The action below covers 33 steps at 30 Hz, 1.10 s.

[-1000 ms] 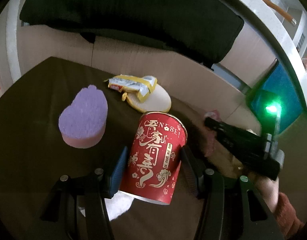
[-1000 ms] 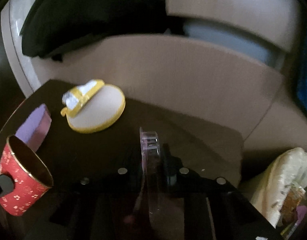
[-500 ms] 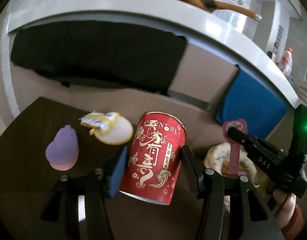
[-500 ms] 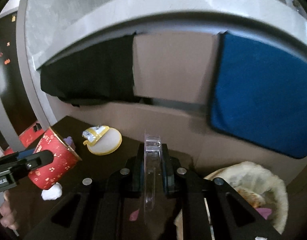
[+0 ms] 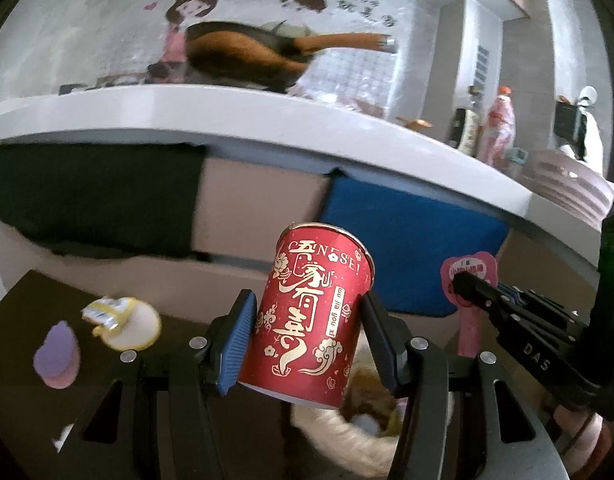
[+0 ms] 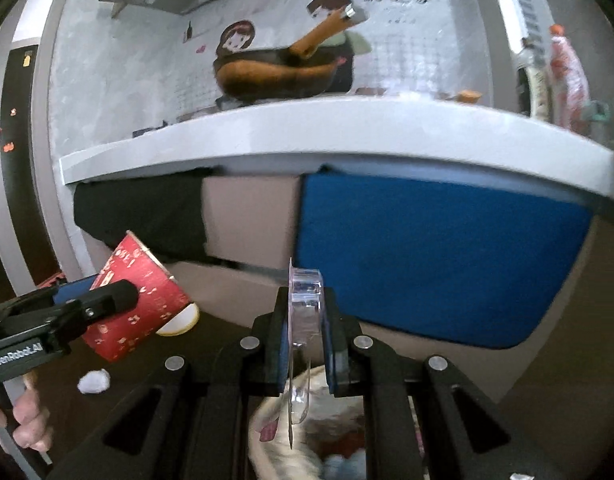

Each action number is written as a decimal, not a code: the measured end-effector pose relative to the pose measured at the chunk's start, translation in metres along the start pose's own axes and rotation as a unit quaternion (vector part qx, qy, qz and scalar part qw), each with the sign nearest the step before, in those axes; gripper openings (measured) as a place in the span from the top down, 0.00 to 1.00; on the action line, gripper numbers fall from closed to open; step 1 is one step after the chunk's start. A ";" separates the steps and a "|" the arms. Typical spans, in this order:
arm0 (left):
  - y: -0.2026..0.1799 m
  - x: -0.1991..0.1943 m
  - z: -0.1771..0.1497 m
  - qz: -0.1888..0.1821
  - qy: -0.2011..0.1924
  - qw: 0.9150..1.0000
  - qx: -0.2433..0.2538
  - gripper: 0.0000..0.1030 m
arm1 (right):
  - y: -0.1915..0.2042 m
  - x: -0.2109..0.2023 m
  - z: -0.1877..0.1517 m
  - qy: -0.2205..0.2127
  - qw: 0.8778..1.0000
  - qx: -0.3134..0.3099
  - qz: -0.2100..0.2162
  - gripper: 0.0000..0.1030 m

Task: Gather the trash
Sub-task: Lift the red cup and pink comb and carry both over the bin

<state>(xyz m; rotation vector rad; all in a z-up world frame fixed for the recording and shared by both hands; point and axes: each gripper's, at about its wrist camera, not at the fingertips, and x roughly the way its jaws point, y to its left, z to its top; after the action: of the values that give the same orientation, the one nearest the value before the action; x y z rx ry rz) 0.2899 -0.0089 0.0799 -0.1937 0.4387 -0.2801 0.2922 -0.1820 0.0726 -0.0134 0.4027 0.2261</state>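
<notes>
My left gripper [image 5: 307, 328] is shut on a red paper cup [image 5: 311, 320] with gold Chinese lettering, held in the air above a cream fluffy trash basket [image 5: 339, 436]. The cup also shows in the right wrist view [image 6: 141, 300]. My right gripper [image 6: 305, 340] is shut on a clear plastic blister pack [image 6: 303, 320] with a pink card back [image 5: 469, 280], held edge-on over the same basket [image 6: 275, 428]. The right gripper shows in the left wrist view [image 5: 519, 320], right of the cup.
On the dark table [image 5: 23, 308] lie a purple sponge [image 5: 57, 354], a round cream lid with a yellow wrapper [image 5: 125, 318] and a white crumpled tissue [image 6: 94, 381]. A grey counter [image 6: 327, 132] with blue and black cloths hanging runs behind.
Both grippers have risen and tilted up with their loads, moving right from over the table to above the basket. The cup and the blister pack stay gripped.
</notes>
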 end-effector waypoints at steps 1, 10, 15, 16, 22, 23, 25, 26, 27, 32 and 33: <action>-0.008 0.000 0.000 -0.004 -0.003 1.000 0.001 0.47 | -0.008 -0.008 0.000 -0.005 1.000 0.001 -0.005 0.88; -0.058 0.004 -0.002 -0.014 -0.022 1.000 0.017 0.47 | -0.051 -0.040 -0.002 -0.026 0.999 0.017 -0.023 0.88; -0.068 0.019 -0.020 -0.014 0.002 1.000 0.025 0.47 | -0.068 -0.044 -0.014 -0.022 0.999 0.031 -0.023 0.88; -0.069 0.021 -0.024 -0.015 0.007 1.000 0.027 0.47 | -0.069 -0.044 -0.017 -0.020 0.999 0.034 -0.022 0.88; -0.070 0.044 -0.045 -0.010 0.037 0.999 0.031 0.47 | -0.078 -0.028 -0.037 0.000 0.999 0.048 -0.015 0.88; -0.069 0.047 -0.048 -0.010 0.041 0.999 0.030 0.47 | -0.079 -0.024 -0.040 0.004 0.999 0.050 -0.013 0.88; -0.068 0.054 -0.053 -0.009 0.047 0.998 0.029 0.47 | -0.080 -0.017 -0.048 0.012 0.998 0.054 -0.010 0.88; -0.066 0.056 -0.055 -0.008 0.049 0.998 0.029 0.47 | -0.081 -0.013 -0.052 0.017 0.998 0.057 -0.009 0.88; -0.066 0.060 -0.058 -0.007 0.053 0.998 0.029 0.47 | -0.082 -0.009 -0.056 0.021 0.998 0.060 -0.007 0.88; -0.059 0.082 -0.070 0.002 0.077 0.997 0.022 0.47 | -0.092 0.012 -0.075 0.048 0.996 0.079 0.000 0.88; -0.057 0.087 -0.073 0.003 0.082 0.996 0.021 0.47 | -0.094 0.017 -0.079 0.054 0.995 0.084 0.000 0.88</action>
<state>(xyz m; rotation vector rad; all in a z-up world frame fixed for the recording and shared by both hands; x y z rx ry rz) 0.3201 -0.0987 -0.0048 -0.1283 0.5947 -0.2996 0.2979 -0.2747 -0.0094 0.1398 0.5278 0.1925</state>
